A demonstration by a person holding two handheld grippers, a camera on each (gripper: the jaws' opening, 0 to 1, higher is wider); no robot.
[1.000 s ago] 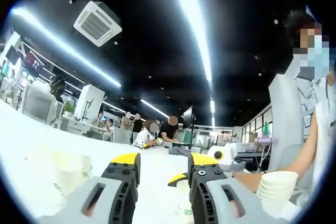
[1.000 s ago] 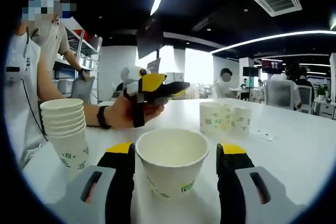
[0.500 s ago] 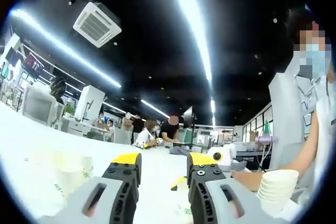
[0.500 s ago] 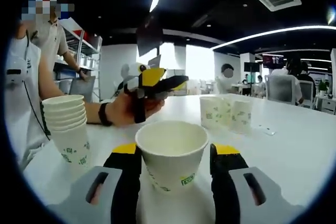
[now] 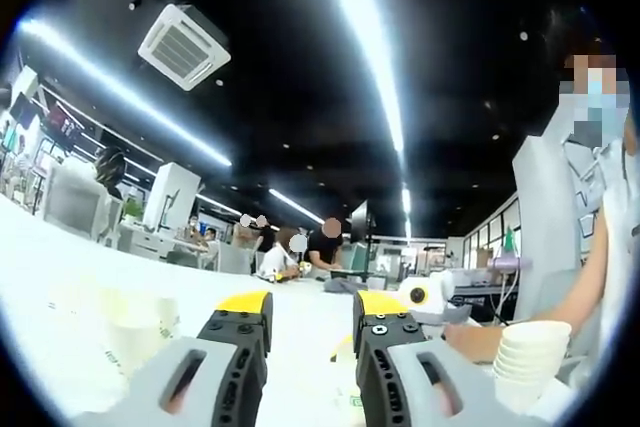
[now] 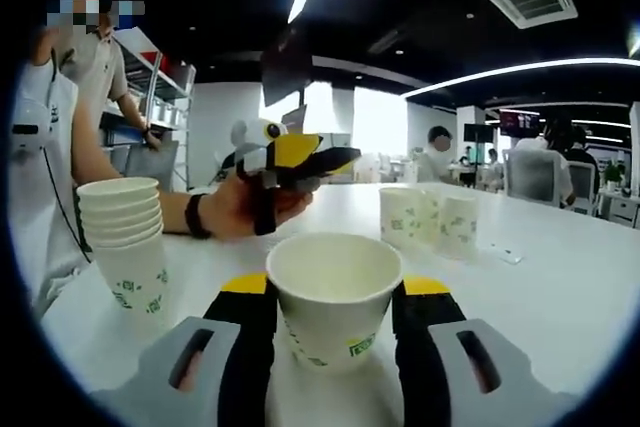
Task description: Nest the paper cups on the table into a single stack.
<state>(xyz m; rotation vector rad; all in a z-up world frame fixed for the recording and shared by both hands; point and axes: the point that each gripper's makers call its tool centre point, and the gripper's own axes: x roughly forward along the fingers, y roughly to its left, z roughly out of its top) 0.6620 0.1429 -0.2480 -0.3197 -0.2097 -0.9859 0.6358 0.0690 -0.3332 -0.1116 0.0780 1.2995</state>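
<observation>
A white paper cup with green print (image 6: 334, 302) stands upright on the white worktop (image 6: 540, 297), clasped between the yellow-tipped grey jaws of the right gripper (image 6: 335, 297), which press against its sides just below the rim. Just to the left of that cup, a nested stack of white paper cups (image 6: 125, 242) stands upright near the worktop's edge, apart from the gripper. Behind the cup, a person's hand (image 6: 235, 209) holds the left gripper (image 6: 325, 160) raised above the worktop, its yellow-and-black jaws pointing right with nothing visible between them. Farther back and to the right of the held cup, a cluster of printed paper cups (image 6: 428, 222) stands together.

In the left gripper view, the left gripper (image 5: 308, 332) is tilted upward towards the ceiling, its jaws parted and released, holding nothing. The stack of cups (image 5: 528, 362) sits at lower right beside a person's forearm, and pale loose cups (image 5: 135, 322) stand at lower left.
</observation>
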